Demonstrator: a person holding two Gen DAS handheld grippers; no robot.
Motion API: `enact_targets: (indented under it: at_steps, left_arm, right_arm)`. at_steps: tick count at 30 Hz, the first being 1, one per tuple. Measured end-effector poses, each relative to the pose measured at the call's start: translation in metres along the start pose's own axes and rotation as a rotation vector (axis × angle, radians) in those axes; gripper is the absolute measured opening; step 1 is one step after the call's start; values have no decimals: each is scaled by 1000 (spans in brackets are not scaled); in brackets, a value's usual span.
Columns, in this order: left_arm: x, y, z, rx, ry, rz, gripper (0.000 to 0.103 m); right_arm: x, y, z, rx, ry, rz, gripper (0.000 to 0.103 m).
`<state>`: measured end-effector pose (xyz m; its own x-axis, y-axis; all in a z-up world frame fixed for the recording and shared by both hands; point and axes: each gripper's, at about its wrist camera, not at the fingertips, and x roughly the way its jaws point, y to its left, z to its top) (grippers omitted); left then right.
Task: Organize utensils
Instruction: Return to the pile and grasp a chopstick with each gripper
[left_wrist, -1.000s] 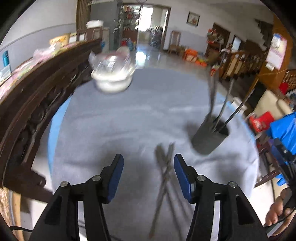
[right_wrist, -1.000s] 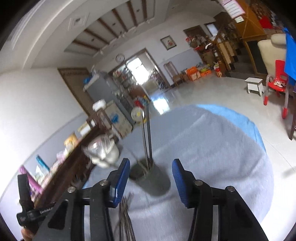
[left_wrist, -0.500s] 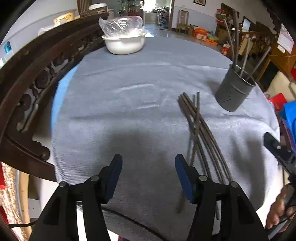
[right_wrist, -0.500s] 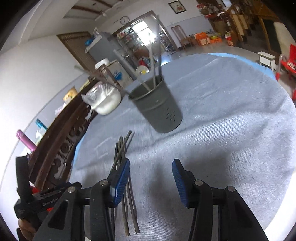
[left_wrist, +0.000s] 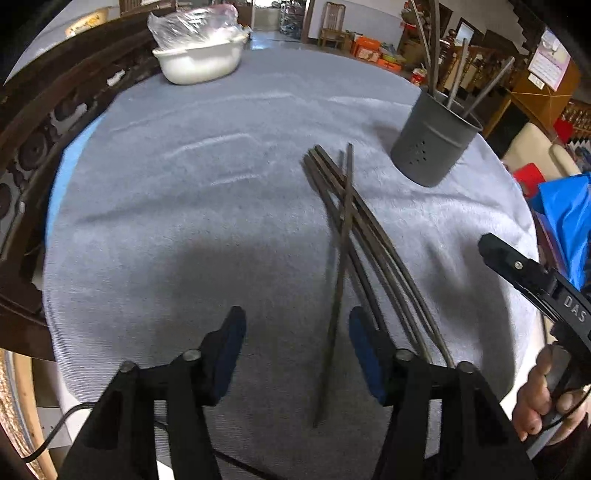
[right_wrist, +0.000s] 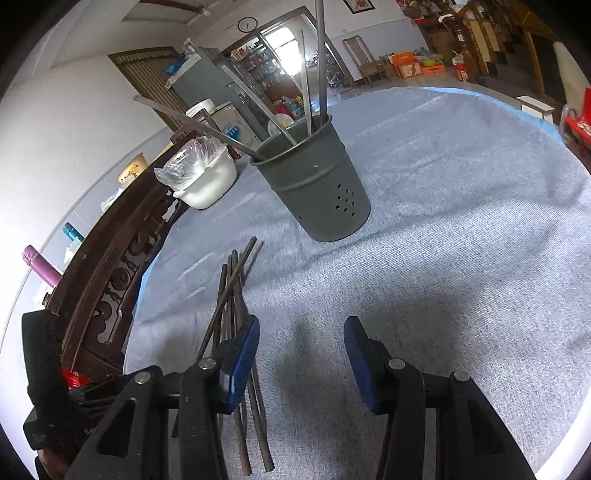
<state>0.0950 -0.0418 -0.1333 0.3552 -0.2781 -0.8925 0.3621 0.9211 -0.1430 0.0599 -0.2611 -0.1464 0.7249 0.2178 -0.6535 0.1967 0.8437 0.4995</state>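
Several dark metal chopsticks lie in a loose crossed bundle on the grey cloth; they also show in the right wrist view. A grey perforated utensil holder stands upright beyond them with several chopsticks in it; it also shows in the right wrist view. My left gripper is open and empty, low over the cloth, its right finger beside the bundle's near ends. My right gripper is open and empty, the bundle under its left finger.
A white bowl covered in plastic sits at the table's far left; it also shows in the right wrist view. A carved dark wooden chair back runs along the table's left edge. The right gripper's body is at right.
Both grippers have come down and tilted toward the table. The views now look down on the chopstick bundle and holder from closer. Both stay open and empty.
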Motion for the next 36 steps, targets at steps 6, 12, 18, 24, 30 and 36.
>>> enact_targets:
  at_steps: [6,12,18,24,30,36]
  left_arm:
    - [9,-9,3,13,28,-9,27]
    - [14,-9,8,12,26,-8,8]
    - [7,-4,6,-8,23,-20,5]
    - [-2,4,-2,-4,38,-50,5]
    - [-7,14,-7,-36,64,-112,6]
    - [-17,33,0,-79,27,-108,6]
  right_arm:
    - [2,-5,1,17,1,4,51]
    - [0,-4,1,14,-1,5,51]
    - [-2,1,2,4,-1,2,51]
    - [12,23,9,-54,39,25,51]
    - [45,53,28,-129,95,52,51]
    - [85,78,42,-201,145,33,34]
